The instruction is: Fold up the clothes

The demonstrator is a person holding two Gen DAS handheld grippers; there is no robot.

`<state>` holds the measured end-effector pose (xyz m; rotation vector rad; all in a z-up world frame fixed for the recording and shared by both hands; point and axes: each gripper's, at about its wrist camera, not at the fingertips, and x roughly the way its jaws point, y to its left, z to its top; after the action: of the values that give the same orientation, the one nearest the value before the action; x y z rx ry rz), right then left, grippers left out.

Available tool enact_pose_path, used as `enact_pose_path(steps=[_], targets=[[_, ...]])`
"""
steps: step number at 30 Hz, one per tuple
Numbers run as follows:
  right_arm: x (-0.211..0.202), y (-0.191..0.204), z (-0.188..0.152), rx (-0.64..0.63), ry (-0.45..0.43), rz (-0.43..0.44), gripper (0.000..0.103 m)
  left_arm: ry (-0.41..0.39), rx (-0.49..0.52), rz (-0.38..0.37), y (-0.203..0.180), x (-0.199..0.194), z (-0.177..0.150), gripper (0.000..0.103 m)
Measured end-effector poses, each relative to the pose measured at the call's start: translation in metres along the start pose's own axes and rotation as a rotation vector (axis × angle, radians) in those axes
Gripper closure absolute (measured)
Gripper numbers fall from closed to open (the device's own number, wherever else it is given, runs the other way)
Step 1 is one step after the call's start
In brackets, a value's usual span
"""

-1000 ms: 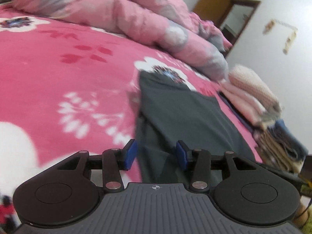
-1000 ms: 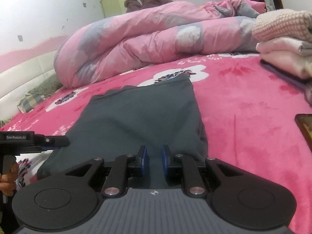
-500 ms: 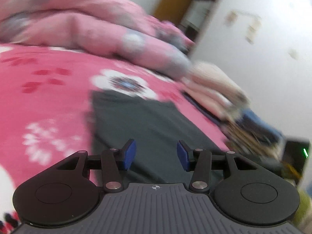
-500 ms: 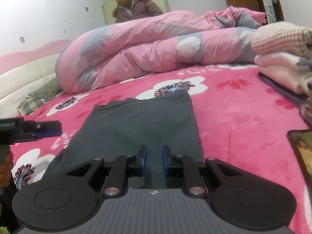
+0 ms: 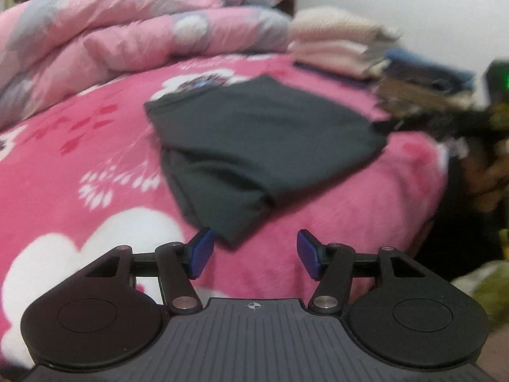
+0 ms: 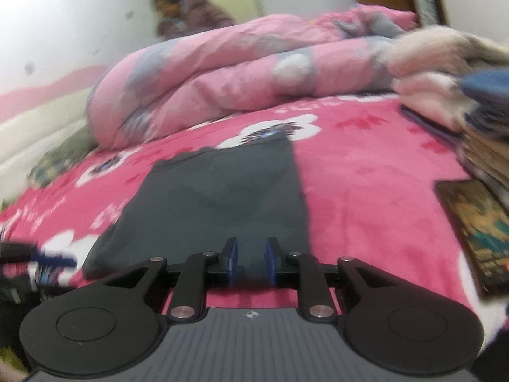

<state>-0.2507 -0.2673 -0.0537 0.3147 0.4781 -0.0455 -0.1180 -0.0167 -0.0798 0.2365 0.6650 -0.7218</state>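
A dark grey garment (image 5: 254,146) lies folded flat on the pink flowered bedspread (image 5: 79,146). It also fills the middle of the right wrist view (image 6: 222,203). My left gripper (image 5: 253,251) is open, just short of the garment's thick near corner and touching nothing. My right gripper (image 6: 249,261) sits at the garment's near edge, its blue pads (image 6: 232,259) a narrow gap apart with dark fabric between them. The left gripper shows as a blur at the right wrist view's left edge (image 6: 41,261).
A rolled pink quilt (image 6: 241,79) lies along the far side of the bed. Stacked folded clothes (image 5: 337,44) stand to the right, with a dark box (image 6: 474,226) near them. A person (image 6: 187,12) stands behind the quilt. The bed's edge drops off at the right (image 5: 442,191).
My left gripper has swung right and drawn back off the garment to its near corner, jaws a little wider. My right gripper has kept its narrow gap and pulled back slightly.
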Motion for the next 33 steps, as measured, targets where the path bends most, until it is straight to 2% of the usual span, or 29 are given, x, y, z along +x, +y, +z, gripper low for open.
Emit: enact_pose_path(steps=[3,7,10,12,16,21,26,29,33], targets=[[-0.004,-0.010,0.001,0.057,-0.007,-0.018,0.072,0.004,-0.096,0.016,0.006,0.006,-0.003,0.054],[-0.007,-0.019,0.000,0.100,-0.010,-0.032,0.072,-0.023,-0.129,0.054,0.010,0.005,-0.002,0.074],[-0.007,-0.019,-0.002,0.109,-0.007,-0.026,0.072,-0.037,-0.103,0.078,0.010,0.004,0.000,0.092],[-0.007,-0.020,-0.003,0.112,-0.010,-0.024,0.072,-0.062,-0.022,0.099,0.004,-0.002,0.003,0.097],[-0.008,-0.020,-0.003,0.113,-0.010,-0.027,0.072,-0.118,0.163,0.134,-0.005,-0.017,0.012,0.098],[-0.005,-0.022,-0.005,0.129,0.002,-0.032,0.072,-0.077,0.435,0.191,-0.009,-0.007,0.002,0.098],[-0.006,-0.020,-0.005,0.105,0.002,-0.037,0.072,-0.048,0.590,0.160,-0.006,-0.002,-0.009,0.098],[-0.003,-0.020,-0.007,0.112,0.015,-0.035,0.072,-0.018,0.632,0.160,0.000,0.004,-0.018,0.098],[-0.001,-0.017,-0.008,0.096,0.026,-0.040,0.072,-0.018,0.531,0.179,0.014,-0.001,-0.017,0.097]])
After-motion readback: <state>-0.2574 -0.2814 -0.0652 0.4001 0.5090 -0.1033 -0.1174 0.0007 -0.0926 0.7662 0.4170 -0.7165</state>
